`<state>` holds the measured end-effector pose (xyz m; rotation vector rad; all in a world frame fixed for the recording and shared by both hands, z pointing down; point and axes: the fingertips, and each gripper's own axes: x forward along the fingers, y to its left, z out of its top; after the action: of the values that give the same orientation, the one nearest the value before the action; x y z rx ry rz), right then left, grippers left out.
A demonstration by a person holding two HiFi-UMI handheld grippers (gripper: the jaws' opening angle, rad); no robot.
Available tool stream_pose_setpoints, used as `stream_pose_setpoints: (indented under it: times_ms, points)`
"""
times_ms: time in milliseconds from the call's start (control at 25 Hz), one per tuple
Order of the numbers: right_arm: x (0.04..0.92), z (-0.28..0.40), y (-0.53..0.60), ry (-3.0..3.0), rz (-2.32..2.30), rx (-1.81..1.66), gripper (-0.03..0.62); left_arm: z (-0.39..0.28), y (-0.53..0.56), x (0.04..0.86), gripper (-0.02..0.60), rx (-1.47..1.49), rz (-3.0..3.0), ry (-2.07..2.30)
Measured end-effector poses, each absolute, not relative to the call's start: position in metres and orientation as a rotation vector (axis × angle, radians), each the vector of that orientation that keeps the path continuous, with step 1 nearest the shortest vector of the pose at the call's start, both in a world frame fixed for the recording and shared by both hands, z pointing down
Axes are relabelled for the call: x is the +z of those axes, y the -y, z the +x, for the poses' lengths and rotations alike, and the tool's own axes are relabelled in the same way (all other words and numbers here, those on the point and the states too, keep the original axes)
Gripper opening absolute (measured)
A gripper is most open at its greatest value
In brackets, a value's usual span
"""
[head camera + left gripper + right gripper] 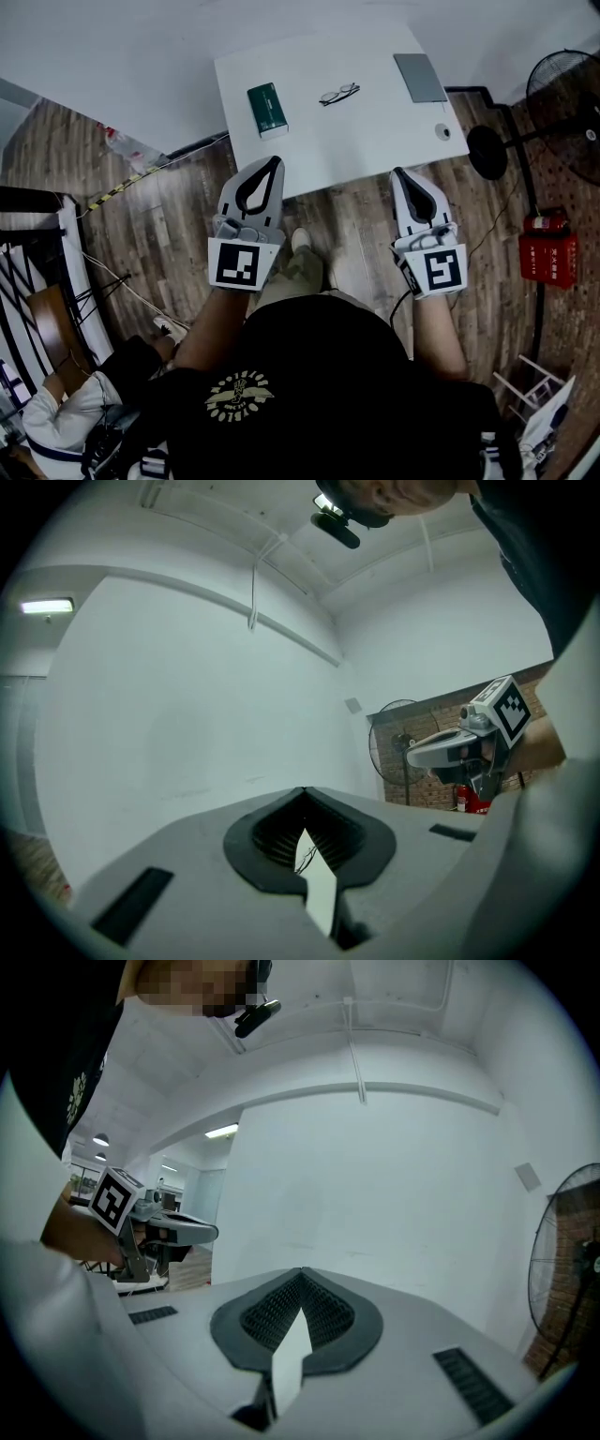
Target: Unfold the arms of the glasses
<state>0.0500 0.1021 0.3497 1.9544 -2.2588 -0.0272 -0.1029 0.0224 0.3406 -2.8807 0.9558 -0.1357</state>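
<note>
With your left gripper [275, 162] and right gripper [398, 172] both pinched shut and empty, the glasses [338, 94] mid-table (near the green box [267, 109]) may skid away if you reach them without first opening the jaws.

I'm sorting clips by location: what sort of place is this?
Probably an indoor workroom or lab rather than a home: a bare white table on wood-plank flooring, a pedestal fan beside it, and red fire extinguishers nearby.
</note>
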Motion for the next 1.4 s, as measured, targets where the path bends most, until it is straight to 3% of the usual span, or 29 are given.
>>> stream_pose_setpoints:
  times_ms: [760, 1400]
  points:
    - [0.374, 0.093, -0.04, 2.162, 1.999, 0.076, 0.0, -0.049, 0.048, 0.36, 0.005, -0.198, -2.944, -0.803]
    - [0.335, 0.065, 0.033, 2.109, 2.0, 0.013, 0.001, -0.049, 0.118, 0.357, 0.005, -0.147, -3.021, -0.651]
